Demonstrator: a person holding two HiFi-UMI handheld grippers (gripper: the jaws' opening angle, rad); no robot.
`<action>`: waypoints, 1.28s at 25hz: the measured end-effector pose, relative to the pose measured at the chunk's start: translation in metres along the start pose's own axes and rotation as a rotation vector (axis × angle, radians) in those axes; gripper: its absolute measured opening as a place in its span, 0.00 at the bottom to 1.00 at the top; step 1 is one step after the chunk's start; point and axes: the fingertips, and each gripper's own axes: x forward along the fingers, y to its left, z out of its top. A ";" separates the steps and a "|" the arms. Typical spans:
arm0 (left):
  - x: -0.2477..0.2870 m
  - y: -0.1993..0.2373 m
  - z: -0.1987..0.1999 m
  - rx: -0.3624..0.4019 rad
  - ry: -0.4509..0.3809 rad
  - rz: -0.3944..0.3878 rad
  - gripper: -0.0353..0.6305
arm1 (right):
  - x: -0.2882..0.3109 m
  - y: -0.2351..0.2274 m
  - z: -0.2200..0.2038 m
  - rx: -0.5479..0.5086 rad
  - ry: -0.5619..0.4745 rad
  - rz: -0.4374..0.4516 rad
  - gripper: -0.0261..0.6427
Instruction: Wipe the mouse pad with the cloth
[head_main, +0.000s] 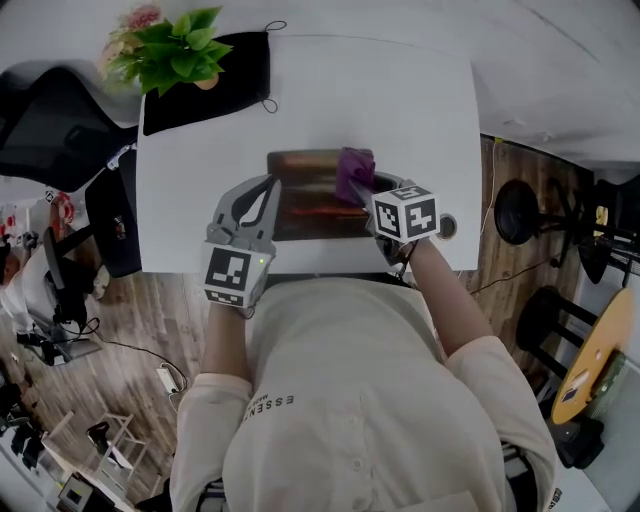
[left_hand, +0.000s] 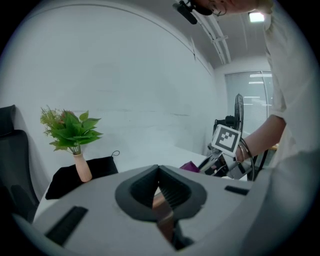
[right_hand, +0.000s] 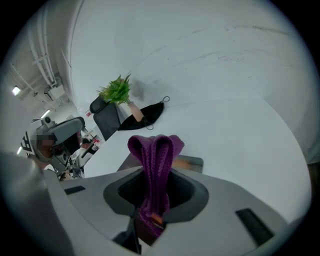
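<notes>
Right gripper view: right gripper (right_hand: 156, 195) is clamped tight on the cloth (right_hand: 155, 165) — purple knit, folded double, its loop standing up past the fingertips; mouse pad (right_hand: 189, 162) lies just beyond the tips, flat on the white table (right_hand: 240, 150); left gripper (left_hand: 160, 187) has its jaws pinched together w/ a thin brown sliver btwn them, prob. the pad's edge, nipped to steady it. Cloth looks soft, light, limp; it'll flop & bunch, so a grip low on the fold seems right, w/ the loop end free to drag. Pad looks thin, flexible, smooth-topped — likely to slide or curl under a push; best held at the edge by the left fingers, clear of the wiped area.
</notes>
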 end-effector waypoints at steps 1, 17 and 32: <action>-0.004 0.005 -0.001 0.001 0.001 0.000 0.06 | 0.005 0.011 -0.001 -0.006 0.006 0.015 0.20; -0.073 0.089 -0.055 -0.079 0.054 0.060 0.06 | 0.100 0.138 -0.026 -0.020 0.157 0.128 0.20; -0.073 0.080 -0.055 -0.069 0.041 0.016 0.06 | 0.100 0.119 -0.040 0.023 0.166 0.054 0.20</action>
